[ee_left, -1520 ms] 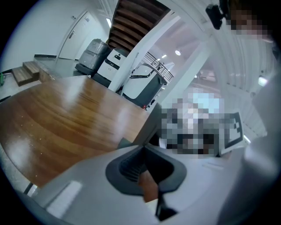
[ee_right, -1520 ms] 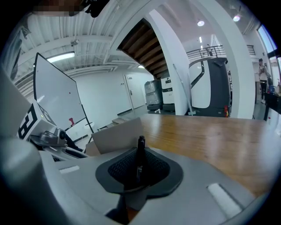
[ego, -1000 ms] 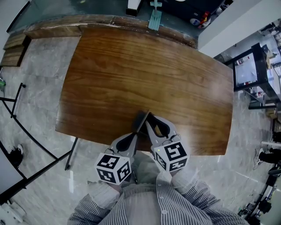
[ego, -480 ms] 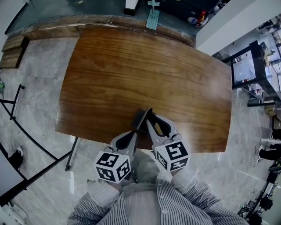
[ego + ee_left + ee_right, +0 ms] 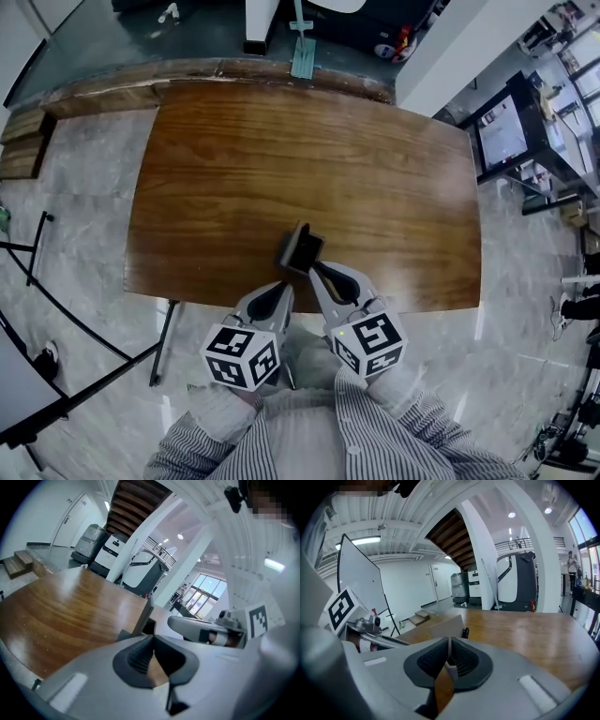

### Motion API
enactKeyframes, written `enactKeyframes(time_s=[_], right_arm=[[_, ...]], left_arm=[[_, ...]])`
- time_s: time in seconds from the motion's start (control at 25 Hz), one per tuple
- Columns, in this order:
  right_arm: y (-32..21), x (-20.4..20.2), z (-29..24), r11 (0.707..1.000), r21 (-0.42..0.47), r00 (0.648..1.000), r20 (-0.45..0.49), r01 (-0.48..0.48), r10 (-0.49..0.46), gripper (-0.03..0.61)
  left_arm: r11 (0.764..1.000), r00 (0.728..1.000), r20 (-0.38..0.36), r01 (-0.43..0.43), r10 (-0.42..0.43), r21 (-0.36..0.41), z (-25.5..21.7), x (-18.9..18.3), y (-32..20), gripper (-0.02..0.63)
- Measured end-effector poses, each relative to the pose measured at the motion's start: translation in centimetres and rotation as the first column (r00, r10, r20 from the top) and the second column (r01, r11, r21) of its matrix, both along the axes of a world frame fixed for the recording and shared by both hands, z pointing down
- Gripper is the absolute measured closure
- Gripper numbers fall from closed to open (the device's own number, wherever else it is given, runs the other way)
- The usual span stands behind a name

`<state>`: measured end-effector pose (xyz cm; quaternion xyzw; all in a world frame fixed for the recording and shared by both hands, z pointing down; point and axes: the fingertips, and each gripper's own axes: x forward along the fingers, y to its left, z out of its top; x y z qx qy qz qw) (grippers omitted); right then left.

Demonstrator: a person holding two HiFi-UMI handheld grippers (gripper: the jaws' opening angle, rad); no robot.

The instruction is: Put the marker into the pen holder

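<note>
A grey box-shaped pen holder [image 5: 300, 249] stands on the wooden table [image 5: 234, 159] near its front edge, just beyond both gripper tips. In the right gripper view the holder [image 5: 443, 626] shows a small black marker tip [image 5: 465, 633] at its right edge; I cannot tell whether it is inside. The left gripper view shows the holder [image 5: 142, 617] with a dark opening. My left gripper [image 5: 283, 285] and right gripper [image 5: 315, 268] sit side by side at the table's front edge. Both are shut, pads together, with nothing between them [image 5: 153, 640] [image 5: 449, 642].
The table's far edge meets a raised wooden step [image 5: 216, 70]. A black stand's legs [image 5: 56, 300] spread over the grey floor at the left. A screen on a cart [image 5: 511, 131] stands at the right. My striped sleeves [image 5: 309, 441] fill the bottom of the head view.
The head view has shifted, so the table sits lower left in frame. The pen holder now shows more fully, a little apart from the gripper tips. Both grippers stay shut.
</note>
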<state>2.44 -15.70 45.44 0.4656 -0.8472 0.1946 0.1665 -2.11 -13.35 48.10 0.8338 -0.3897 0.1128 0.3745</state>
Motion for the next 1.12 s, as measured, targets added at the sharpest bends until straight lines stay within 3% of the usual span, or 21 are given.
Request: enactKeyframes(time_s=[0.24, 0.44, 0.72, 1.12], right_arm=[[3.6, 0.3, -2.5, 0.999, 0.032, 0.999, 0.043, -0.010, 0.008, 0.578], [6.0, 0.8, -2.9, 1.000, 0.008, 0.995, 0.094, -0.020, 0.019, 0.580], [7.9, 1.7, -3.2, 0.999, 0.015, 0.995, 0.093, -0.039, 0.037, 0.580], [8.3, 2.2, -2.9, 0.999, -0.004, 0.993, 0.111, -0.033, 0.034, 0.580]], left_arm=[[0.998, 0.999, 0.018, -0.036, 0.035, 0.052, -2.0, 0.3, 1.2, 0.606], [0.994, 0.997, 0.015, -0.074, 0.073, 0.085, -3.4, 1.2, 2.6, 0.606], [0.983, 0.989, 0.045, -0.144, 0.140, 0.111, -3.9, 2.8, 4.5, 0.606], [0.984, 0.990, 0.053, -0.138, 0.133, 0.114, -4.2, 3.1, 4.8, 0.606]])
